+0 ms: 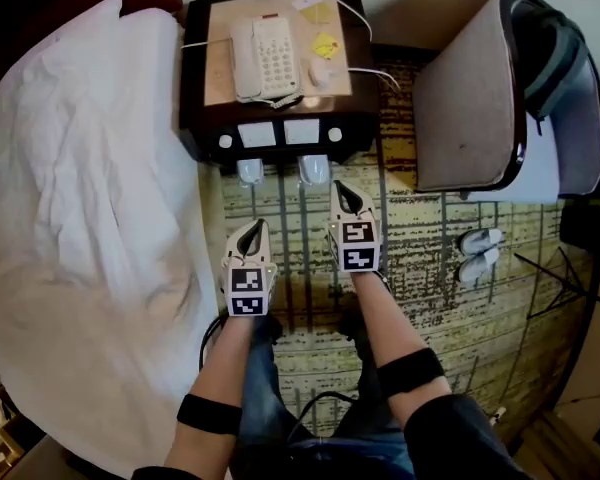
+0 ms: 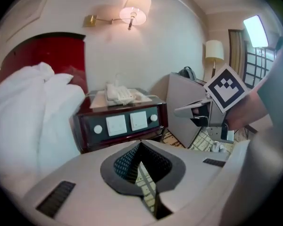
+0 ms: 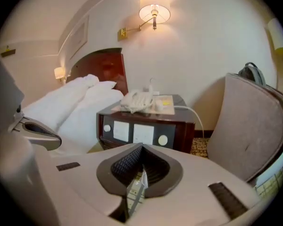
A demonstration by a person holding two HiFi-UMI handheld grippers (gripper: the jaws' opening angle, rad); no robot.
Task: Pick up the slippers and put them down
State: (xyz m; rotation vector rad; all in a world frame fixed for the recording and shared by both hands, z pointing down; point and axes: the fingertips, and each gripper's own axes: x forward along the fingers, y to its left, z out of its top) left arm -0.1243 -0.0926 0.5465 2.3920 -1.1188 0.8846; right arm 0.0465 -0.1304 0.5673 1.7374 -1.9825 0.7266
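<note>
Two pale slippers (image 1: 250, 171) (image 1: 314, 169) lie side by side on the patterned carpet, right at the foot of the dark nightstand (image 1: 205, 128). My left gripper (image 1: 248, 230) hangs above the carpet, short of the left slipper, with its jaws shut and empty. My right gripper (image 1: 346, 194) is held beside it, a little nearer the right slipper, also shut on nothing. In the left gripper view the jaws (image 2: 141, 145) meet with only carpet showing below them. The right gripper view shows its jaws (image 3: 142, 147) closed the same way, facing the nightstand (image 3: 146, 131).
A white phone (image 1: 263, 56) and papers sit on the nightstand. The bed with white bedding (image 1: 80, 188) fills the left. A grey armchair (image 1: 470, 98) stands at the right, with another pair of white slippers (image 1: 477, 253) on the carpet in front of it.
</note>
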